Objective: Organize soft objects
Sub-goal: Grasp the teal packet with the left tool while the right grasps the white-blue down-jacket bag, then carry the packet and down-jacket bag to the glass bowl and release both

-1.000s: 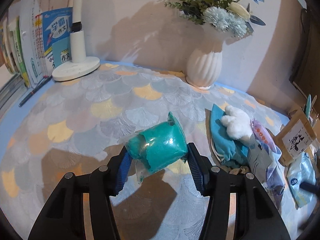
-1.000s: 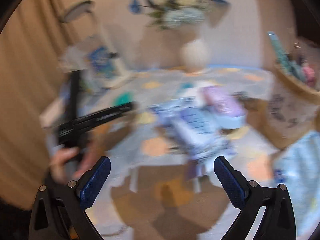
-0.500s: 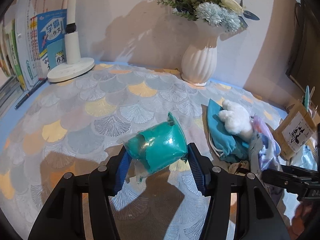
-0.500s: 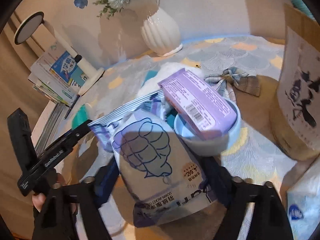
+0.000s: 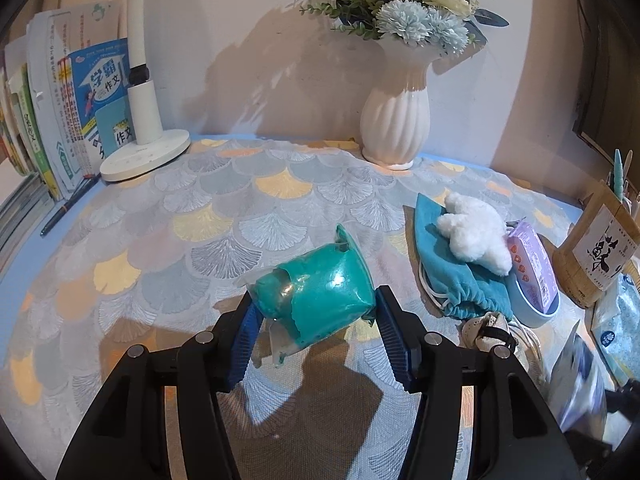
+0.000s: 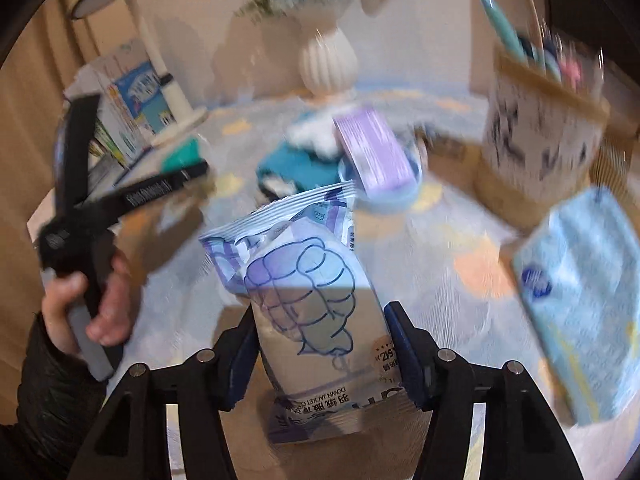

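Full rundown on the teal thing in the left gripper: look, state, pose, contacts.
The teal packet is a soft teal mass wrapped in glossy clear film that catches a highlight. The film is torn and ragged along its lower edge, with a loose flap hanging below. It bulges like something squashy and lies tilted between the blue pads of the left gripper, which is shut on it from both sides. It appears lifted off the patterned tablecloth. Only the pads appear to touch it.

A white vase of flowers, a desk lamp beside upright books, a pen holder
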`<state>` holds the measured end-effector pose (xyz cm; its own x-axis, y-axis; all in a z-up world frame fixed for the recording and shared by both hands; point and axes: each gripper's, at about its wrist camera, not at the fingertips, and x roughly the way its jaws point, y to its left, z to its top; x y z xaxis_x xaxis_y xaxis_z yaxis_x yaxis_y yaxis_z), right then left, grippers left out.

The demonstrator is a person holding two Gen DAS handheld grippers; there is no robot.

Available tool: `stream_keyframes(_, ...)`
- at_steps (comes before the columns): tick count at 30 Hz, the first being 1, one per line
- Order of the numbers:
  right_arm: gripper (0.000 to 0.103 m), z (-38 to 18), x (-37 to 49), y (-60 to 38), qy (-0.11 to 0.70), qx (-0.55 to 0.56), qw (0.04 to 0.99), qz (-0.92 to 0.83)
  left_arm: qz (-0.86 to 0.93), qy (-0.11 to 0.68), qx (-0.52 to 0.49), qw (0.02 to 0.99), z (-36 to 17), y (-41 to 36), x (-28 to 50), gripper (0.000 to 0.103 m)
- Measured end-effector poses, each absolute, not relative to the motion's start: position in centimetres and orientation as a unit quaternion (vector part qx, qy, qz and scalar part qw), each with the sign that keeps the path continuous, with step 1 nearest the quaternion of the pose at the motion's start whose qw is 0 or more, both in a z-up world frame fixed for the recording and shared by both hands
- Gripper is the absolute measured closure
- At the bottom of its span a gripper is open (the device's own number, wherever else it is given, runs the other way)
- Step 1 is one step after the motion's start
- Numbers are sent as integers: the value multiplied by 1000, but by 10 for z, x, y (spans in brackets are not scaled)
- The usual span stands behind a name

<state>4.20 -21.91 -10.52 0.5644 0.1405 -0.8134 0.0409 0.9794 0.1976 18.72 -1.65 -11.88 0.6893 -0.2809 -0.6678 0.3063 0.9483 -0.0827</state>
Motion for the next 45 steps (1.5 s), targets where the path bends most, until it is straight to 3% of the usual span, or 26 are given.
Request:
stream_keyframes(4, 29, -113, 37, -227, 474, 137, 868, 57, -156, 363, 19, 919, -120, -16, 188, 49)
stream_keyframes(7, 32, -113, 32, -226, 466, 130, 874, 54, -154, 362, 24, 919, -120, -17, 188, 49)
stream_keyframes(11, 43, -109, 28, -226, 458, 128, 879, 42, -148, 360, 37, 921, -120, -21, 186, 49)
stream_keyframes(21, 44, -23, -9, -239, 343, 89, 935, 33, -148, 302, 76, 939, -75, -60, 129, 49)
stream_keyframes(27, 44, 22, -35, -312, 273, 115, 954, -49, -213, 217, 92, 948, 8, -138, 98, 49)
stream_keyframes(33, 44, 39, -46, -406, 255, 156, 938, -177, -305, 232, 98, 919, 56, -233, 102, 49)
stream_keyframes(39, 44, 27, -52, -492, 262, 216, 891, -303, -374, 241, 98, 890, 63, -312, 88, 48)
stream_keyframes(45, 44, -3, -47, -546, 293, 277, 852, -335, -408, 303, 153, 847, 28, -400, 78, 45)
